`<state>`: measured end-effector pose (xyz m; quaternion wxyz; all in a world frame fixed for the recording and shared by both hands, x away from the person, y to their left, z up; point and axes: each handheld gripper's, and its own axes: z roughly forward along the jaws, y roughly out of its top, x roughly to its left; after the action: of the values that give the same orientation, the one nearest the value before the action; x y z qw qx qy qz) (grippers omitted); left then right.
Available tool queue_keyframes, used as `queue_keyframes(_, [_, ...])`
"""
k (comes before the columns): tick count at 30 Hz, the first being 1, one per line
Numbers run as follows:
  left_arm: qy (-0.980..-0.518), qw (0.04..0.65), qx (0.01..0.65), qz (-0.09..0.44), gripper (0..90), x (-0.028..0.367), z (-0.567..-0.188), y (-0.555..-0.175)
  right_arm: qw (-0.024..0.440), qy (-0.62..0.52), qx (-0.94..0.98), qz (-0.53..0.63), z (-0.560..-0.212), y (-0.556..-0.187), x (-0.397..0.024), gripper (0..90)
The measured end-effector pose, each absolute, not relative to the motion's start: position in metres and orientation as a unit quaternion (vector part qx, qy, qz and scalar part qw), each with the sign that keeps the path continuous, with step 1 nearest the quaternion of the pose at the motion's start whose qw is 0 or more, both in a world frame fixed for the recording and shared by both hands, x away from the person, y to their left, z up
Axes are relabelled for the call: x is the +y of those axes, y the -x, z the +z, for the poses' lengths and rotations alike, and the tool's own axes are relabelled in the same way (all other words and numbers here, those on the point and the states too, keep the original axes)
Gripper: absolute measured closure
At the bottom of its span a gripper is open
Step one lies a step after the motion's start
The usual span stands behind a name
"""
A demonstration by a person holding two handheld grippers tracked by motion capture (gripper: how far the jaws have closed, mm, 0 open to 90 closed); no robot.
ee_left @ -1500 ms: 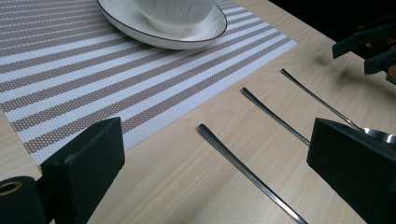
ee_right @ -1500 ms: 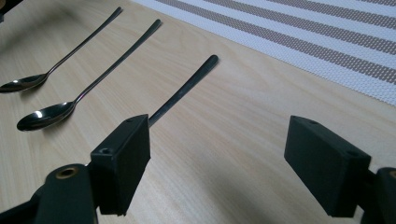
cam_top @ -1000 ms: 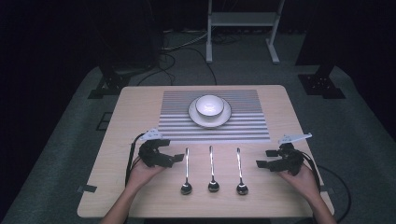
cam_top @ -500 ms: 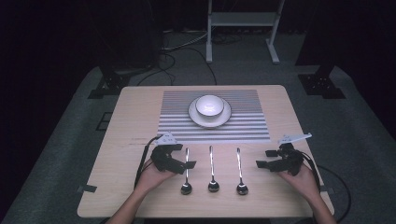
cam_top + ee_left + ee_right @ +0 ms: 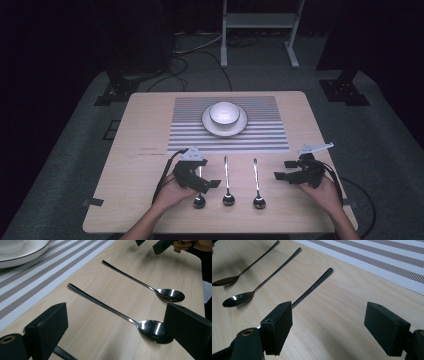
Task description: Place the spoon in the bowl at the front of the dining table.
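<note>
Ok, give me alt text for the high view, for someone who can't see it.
A person's left tongs, jaws open, sit over the handle of the leftmost spoon of three lying side by side on a wooden table. The right tongs rest open to the right of the spoons. Beyond them, a white bowl sits on a plate on a striped placemat.

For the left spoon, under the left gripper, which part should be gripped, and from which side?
Grip the left spoon at mid-handle, coming from above with the open left gripper, one jaw on each side. The handle is thin, straight and flat on the table; the bowl end is rounded and probably slippery.
</note>
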<state>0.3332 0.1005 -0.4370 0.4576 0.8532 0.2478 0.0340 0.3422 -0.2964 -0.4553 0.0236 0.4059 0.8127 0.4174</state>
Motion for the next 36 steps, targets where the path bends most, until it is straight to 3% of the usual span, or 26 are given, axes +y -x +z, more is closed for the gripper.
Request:
queue_keyframes(13, [-0.864,0.45,0.225,0.027,6.0,0.078,-0.442,-0.327,0.021,-0.404,0.815,0.415,-0.456,-0.343,-0.295,21.3])
queue_keyframes(21, [-0.875,0.441,0.199,0.023,15.1,0.069,-0.445,-0.321,0.02,-0.402,0.816,0.414,-0.456,-0.342,-0.295,21.3])
queue_keyframes(22, [-0.877,0.44,0.191,0.021,22.6,0.069,-0.445,-0.32,0.02,-0.402,0.816,0.415,-0.456,-0.342,-0.295,21.3])
queue_keyframes(28, [-0.893,0.425,0.149,0.013,42.1,0.059,-0.448,-0.312,0.02,-0.4,0.818,0.413,-0.457,-0.342,-0.294,21.3])
queue_keyframes(36, [-0.906,0.407,0.113,0.005,63.8,0.051,-0.453,-0.305,0.023,-0.402,0.816,0.416,-0.456,-0.342,-0.295,21.3])
